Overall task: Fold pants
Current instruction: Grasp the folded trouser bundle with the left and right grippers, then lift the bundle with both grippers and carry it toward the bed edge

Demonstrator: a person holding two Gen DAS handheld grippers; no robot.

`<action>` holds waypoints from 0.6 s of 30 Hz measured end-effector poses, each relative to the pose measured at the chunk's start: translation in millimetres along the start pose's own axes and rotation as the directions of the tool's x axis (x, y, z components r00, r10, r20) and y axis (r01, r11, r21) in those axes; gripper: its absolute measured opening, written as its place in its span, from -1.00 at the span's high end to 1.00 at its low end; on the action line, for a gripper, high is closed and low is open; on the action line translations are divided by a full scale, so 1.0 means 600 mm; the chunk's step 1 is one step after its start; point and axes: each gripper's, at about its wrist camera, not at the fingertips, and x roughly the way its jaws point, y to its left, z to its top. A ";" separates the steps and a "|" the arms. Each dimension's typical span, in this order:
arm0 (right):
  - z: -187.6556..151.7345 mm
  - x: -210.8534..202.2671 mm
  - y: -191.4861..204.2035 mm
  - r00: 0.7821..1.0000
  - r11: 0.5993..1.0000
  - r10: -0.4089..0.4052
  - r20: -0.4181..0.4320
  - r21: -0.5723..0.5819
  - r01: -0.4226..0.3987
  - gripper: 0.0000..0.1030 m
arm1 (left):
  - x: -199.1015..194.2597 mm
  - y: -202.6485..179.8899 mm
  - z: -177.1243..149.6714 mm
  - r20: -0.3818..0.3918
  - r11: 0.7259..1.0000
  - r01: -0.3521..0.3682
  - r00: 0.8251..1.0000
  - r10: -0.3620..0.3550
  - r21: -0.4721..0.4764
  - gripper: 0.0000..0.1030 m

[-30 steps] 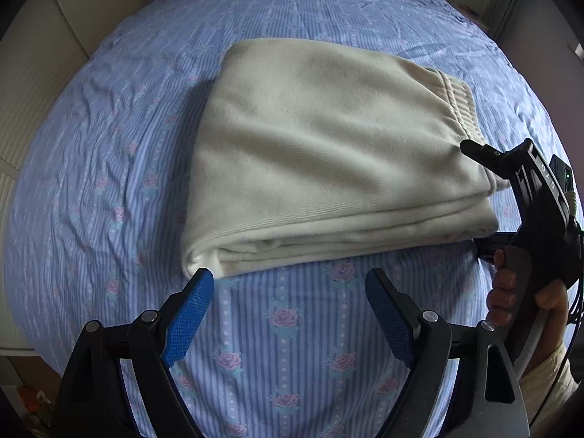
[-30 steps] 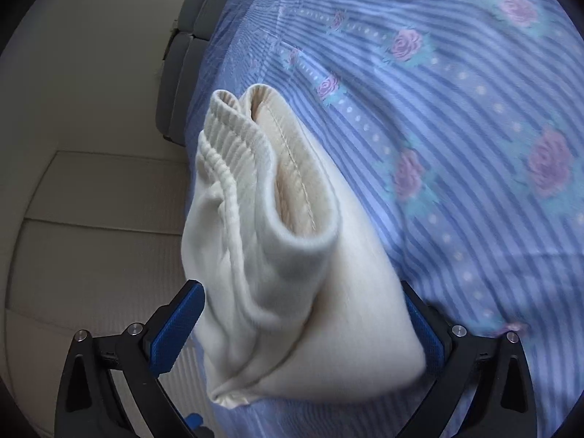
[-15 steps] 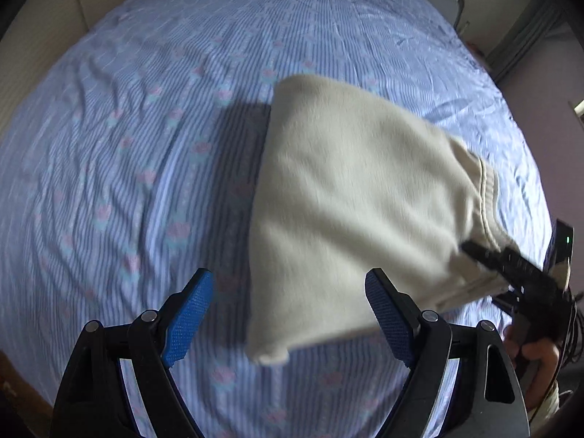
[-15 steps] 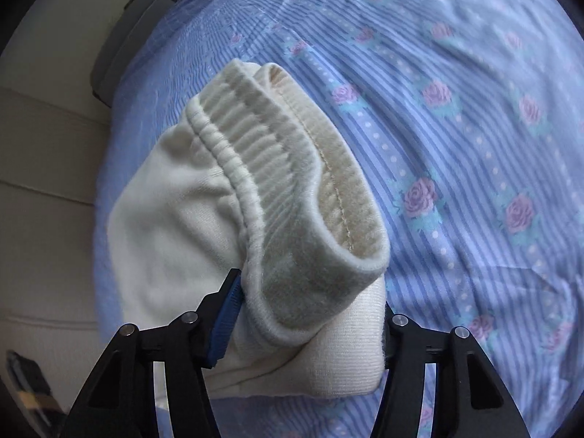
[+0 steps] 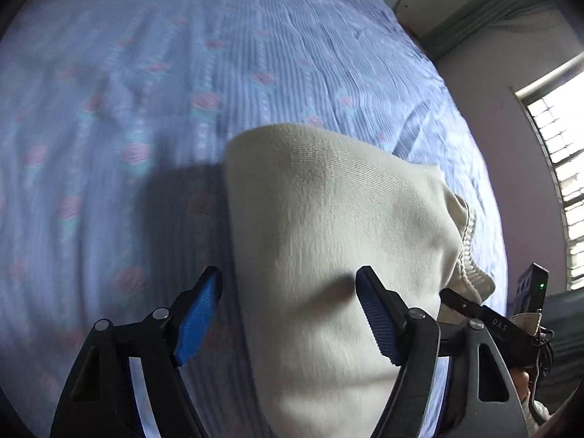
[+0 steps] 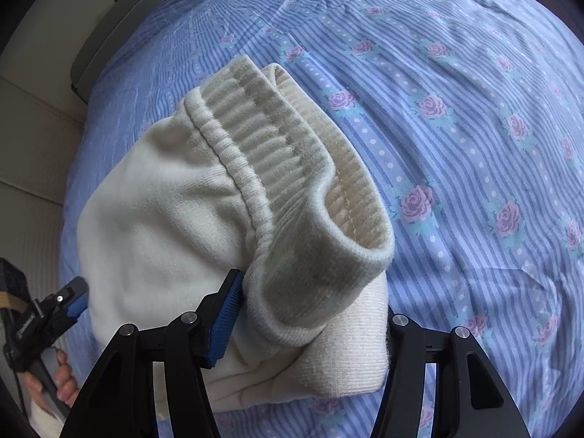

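The right gripper [image 6: 310,314] pinches the soft, thick pants [image 6: 175,226] at the waistband [image 6: 292,168]; the left gripper [image 5: 288,317] stands open around them.

Pants [image 6: 175,226] cream, ribbed waistband [image 6: 277,160]. Sheet [image 6: 474,146] blue-striped, white dots, pink roses. Gripper pads [image 5: 199,319] blue, frames black.

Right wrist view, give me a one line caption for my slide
Right gripper clamps the ribbed waistband end of folded cream pants, lifted over a blue rose-print bedsheet.
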 end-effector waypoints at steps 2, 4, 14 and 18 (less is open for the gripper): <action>0.012 0.013 0.001 1.000 1.000 -0.014 0.006 -0.008 0.014 -0.14 | 0.020 0.012 0.008 -0.012 0.998 0.067 0.998 -0.067 -0.015 -0.32; 0.009 0.017 0.009 0.999 0.999 -0.033 0.010 -0.023 0.034 -0.18 | 0.042 0.023 0.018 -0.029 0.988 0.143 0.989 -0.145 -0.049 -0.28; 0.021 0.055 0.051 0.999 0.998 -0.047 0.011 -0.040 0.048 -0.23 | 0.076 0.011 0.058 -0.067 0.975 0.189 0.978 -0.198 -0.120 0.16; 0.033 0.034 0.060 0.999 0.996 -0.038 0.005 -0.075 0.039 0.02 | 0.035 -0.025 0.056 -0.042 0.984 0.154 0.987 -0.158 -0.090 0.38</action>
